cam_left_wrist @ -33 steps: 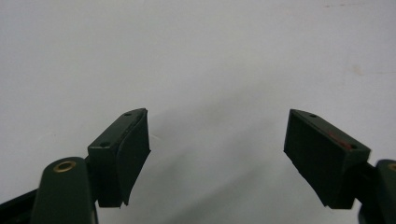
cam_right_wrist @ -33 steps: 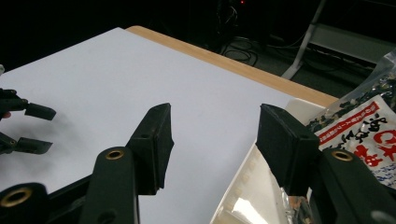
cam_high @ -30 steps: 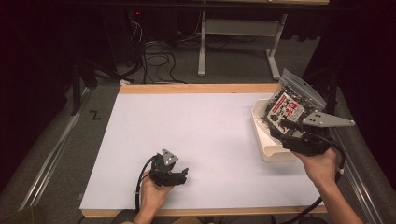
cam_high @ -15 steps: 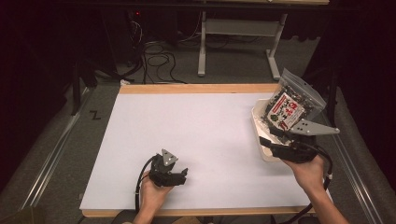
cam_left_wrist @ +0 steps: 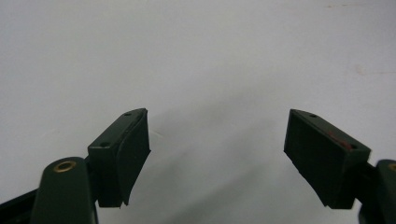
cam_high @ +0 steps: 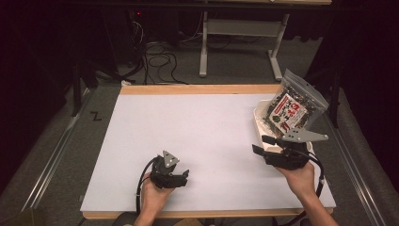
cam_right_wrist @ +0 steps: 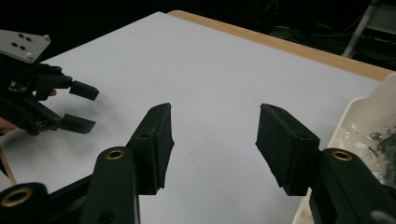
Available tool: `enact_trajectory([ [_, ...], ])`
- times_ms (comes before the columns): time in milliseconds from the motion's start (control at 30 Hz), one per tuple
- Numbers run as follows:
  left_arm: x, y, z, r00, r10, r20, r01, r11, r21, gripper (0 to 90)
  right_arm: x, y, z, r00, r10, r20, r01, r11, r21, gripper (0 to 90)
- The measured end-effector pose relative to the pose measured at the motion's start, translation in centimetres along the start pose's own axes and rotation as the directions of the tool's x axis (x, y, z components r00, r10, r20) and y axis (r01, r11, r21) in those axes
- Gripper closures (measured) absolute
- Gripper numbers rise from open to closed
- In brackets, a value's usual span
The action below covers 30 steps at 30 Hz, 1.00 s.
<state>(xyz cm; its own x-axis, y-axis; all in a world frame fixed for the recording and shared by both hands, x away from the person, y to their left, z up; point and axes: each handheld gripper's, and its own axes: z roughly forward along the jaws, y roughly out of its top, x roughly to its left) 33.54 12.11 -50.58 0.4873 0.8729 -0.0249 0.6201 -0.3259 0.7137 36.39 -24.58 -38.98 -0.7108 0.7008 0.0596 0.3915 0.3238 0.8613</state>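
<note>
Snack bag (cam_high: 295, 106) stands propped in the white tray (cam_high: 260, 123) at the table's right edge — from your right gripper (cam_high: 263, 145) it sits at about one o'clock in the high view, near but apart, nothing touching it. Your right gripper's jaws stand wide apart with bare white tabletop (cam_high: 202, 127) between them; they hold nothing. In the right gripper view the tray (cam_right_wrist: 362, 112) shows at three o'clock, just beside the right-hand jaw, with the bag's dark contents (cam_right_wrist: 385, 140) at the frame's edge.

Your left gripper (cam_high: 184, 177) rests low near the table's front edge, at about eight o'clock from the right one and well apart from it — its jaws are also spread, empty, over plain white surface. It appears in the right gripper view at nine o'clock (cam_right_wrist: 81, 107).

Between the two grippers, and out toward twelve o'clock as far as the wooden back edge (cam_high: 197, 89), the white surface lies open. On the right, the tray sits close to the table's side edge.
</note>
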Motion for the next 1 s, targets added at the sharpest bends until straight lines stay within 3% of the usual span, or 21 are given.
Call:
enact_trajectory([
  [233, 0.0, 0.0, 0.0, 1.0, 0.003, 0.0, -0.003, 1.0, 0.002, 22.9, 0.3, -0.7, 0.8, 0.9996, 0.005, -0.028, -0.005, 1.0, 0.008, 46.4],
  [433, 0.0, 0.0, 0.0, 1.0, 0.0, 0.0, 0.0, 1.0, -0.002, 22.9, 0.6, -0.9, 1.9, 0.9996, -0.014, -0.023, 0.015, 0.999, 0.039, 46.5],
  [1000, 0.0, 0.0, 0.0, 1.0, -0.004, 0.003, 0.004, 1.0, -0.005, 22.9, 0.5, -1.9, 4.5, 0.9999, -0.01, -0.008, 0.011, 0.994, 0.106, 48.1],
])
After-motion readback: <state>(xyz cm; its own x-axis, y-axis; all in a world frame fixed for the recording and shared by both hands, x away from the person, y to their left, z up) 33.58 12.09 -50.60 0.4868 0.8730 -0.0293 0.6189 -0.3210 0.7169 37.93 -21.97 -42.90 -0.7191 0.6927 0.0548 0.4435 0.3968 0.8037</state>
